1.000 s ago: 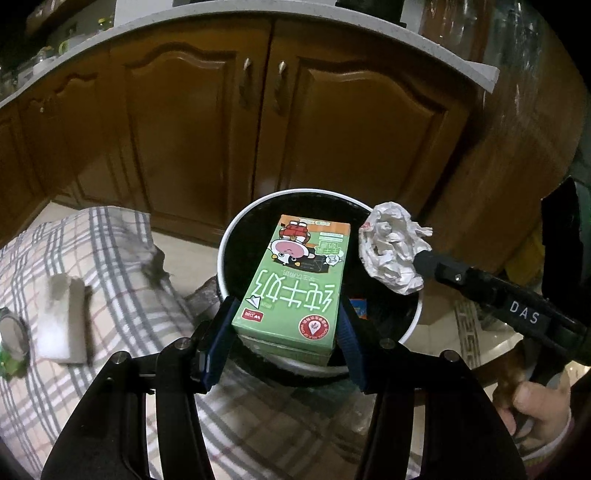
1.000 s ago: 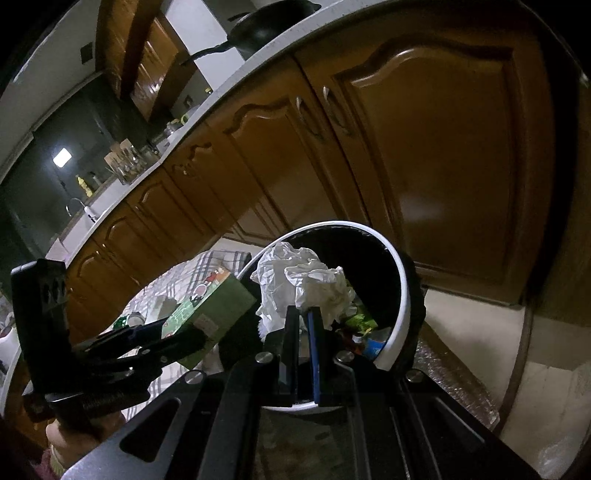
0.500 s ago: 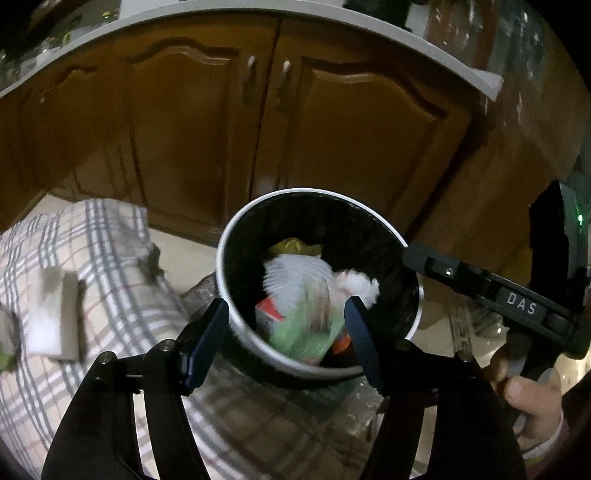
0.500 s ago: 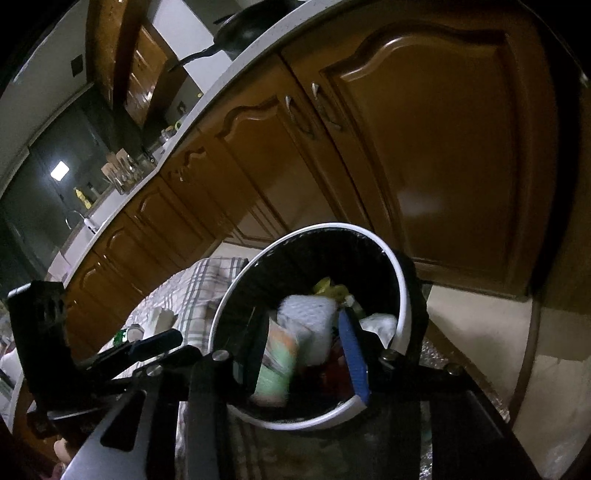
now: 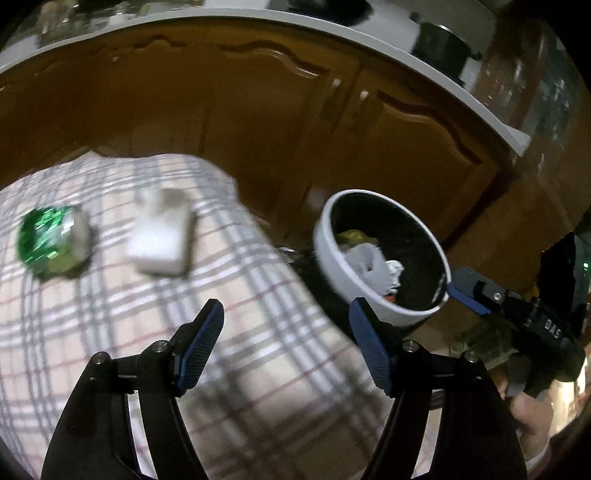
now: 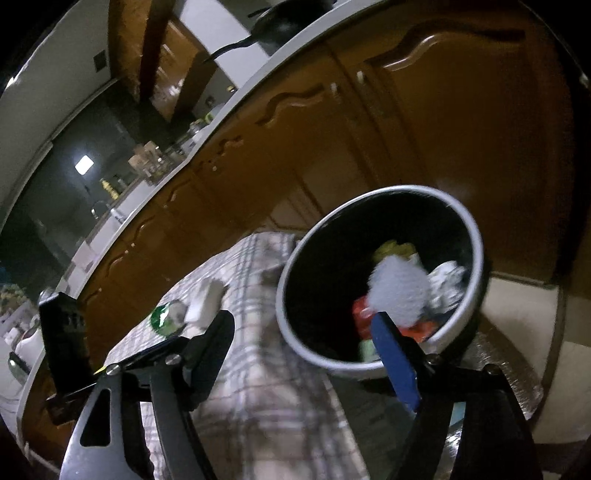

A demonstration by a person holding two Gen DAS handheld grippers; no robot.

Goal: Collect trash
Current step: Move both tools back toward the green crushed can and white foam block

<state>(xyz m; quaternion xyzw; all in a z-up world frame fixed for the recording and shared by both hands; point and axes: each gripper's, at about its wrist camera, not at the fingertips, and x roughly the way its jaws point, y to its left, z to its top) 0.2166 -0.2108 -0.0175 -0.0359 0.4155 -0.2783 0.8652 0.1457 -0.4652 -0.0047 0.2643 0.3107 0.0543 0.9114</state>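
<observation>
A white-rimmed black trash bin [image 5: 334, 254] [image 6: 476, 280] stands beside the table and holds crumpled paper [image 5: 369, 264] [image 6: 400, 290] and other trash. On the plaid tablecloth [image 5: 258, 332] [image 6: 258, 369] lie a crushed green can [image 5: 46, 240] [image 6: 162, 317] and a white block [image 5: 160, 238] [image 6: 205, 299]. My left gripper [image 5: 286, 325] is open and empty above the cloth, left of the bin. My right gripper [image 6: 303, 332] is open and empty at the bin's near rim; it also shows in the left wrist view [image 5: 465, 291].
Brown wooden cabinets [image 5: 258, 122] [image 6: 443, 129] under a white counter stand behind the bin and table. A dark pan [image 6: 280, 26] sits on the counter. Tiled floor [image 6: 517, 317] lies to the right of the bin.
Both grippers opened and dropped the green milk carton and the paper ball into the bin. Both then swung left, bringing the tablecloth, can and white block into view.
</observation>
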